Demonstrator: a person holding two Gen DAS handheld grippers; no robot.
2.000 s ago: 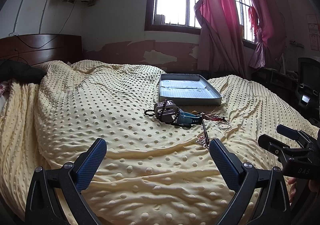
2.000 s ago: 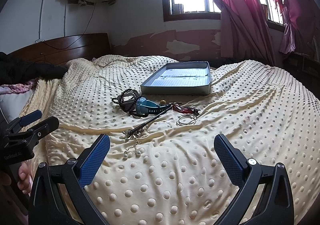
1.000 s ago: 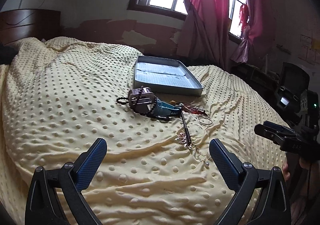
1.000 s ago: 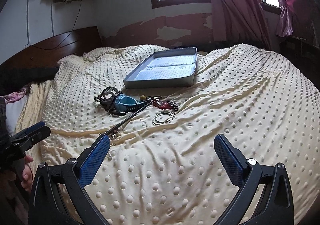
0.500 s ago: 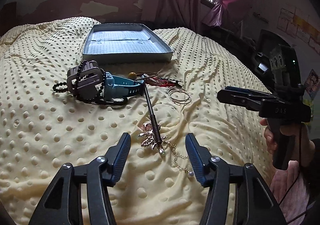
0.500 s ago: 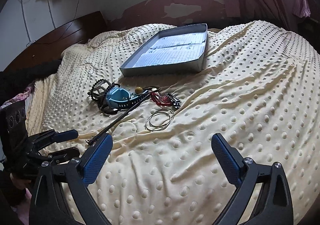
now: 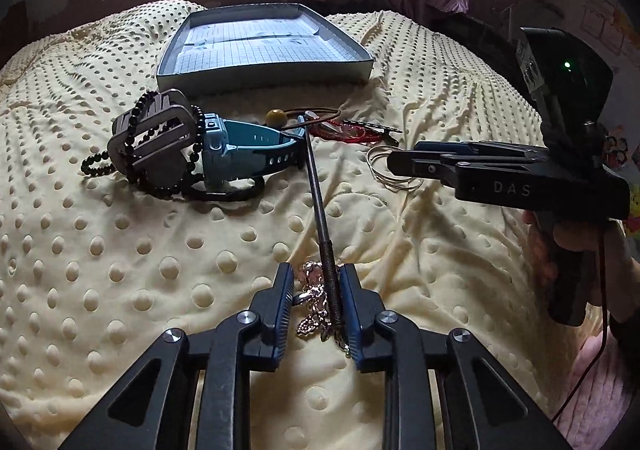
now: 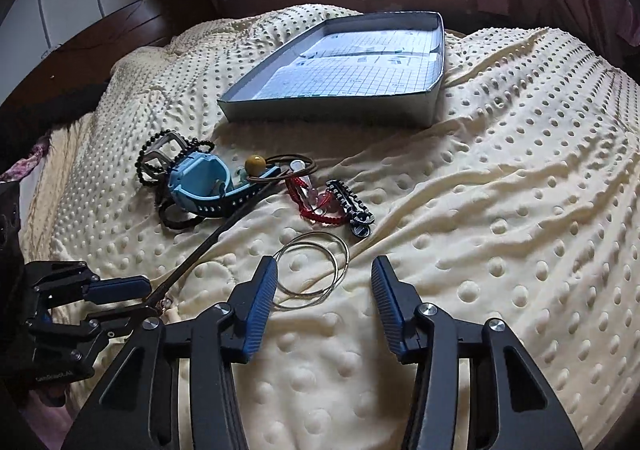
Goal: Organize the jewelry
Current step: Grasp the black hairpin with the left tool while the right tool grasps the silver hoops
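Note:
A long dark hair stick (image 7: 317,186) with a rose-gold ornament (image 7: 314,298) lies on the dotted yellow blanket. My left gripper (image 7: 318,290) is shut on its ornament end; it shows in the right wrist view as the left gripper (image 8: 150,300) on the hair stick (image 8: 216,238). My right gripper (image 8: 324,286) is open, low over thin wire hoops (image 8: 312,270) that lie just ahead of its fingers. From the left wrist, the right gripper (image 7: 396,162) hovers at the hoops (image 7: 384,170). A shallow grey tray (image 7: 264,70) with grid paper sits beyond.
A blue watch (image 7: 240,146), black bead bracelet (image 7: 160,186), grey metal band (image 7: 148,134), hair tie with an ochre bead (image 7: 277,115), red bracelet (image 8: 316,206) and black hair clip (image 8: 352,206) lie clustered before the tray (image 8: 332,110). A wooden headboard (image 8: 120,34) stands at left.
Both grippers dropped toward the blanket. The left one narrowed and closed on the hair stick's ornament end. The right one narrowed somewhat and came down over the wire hoops.

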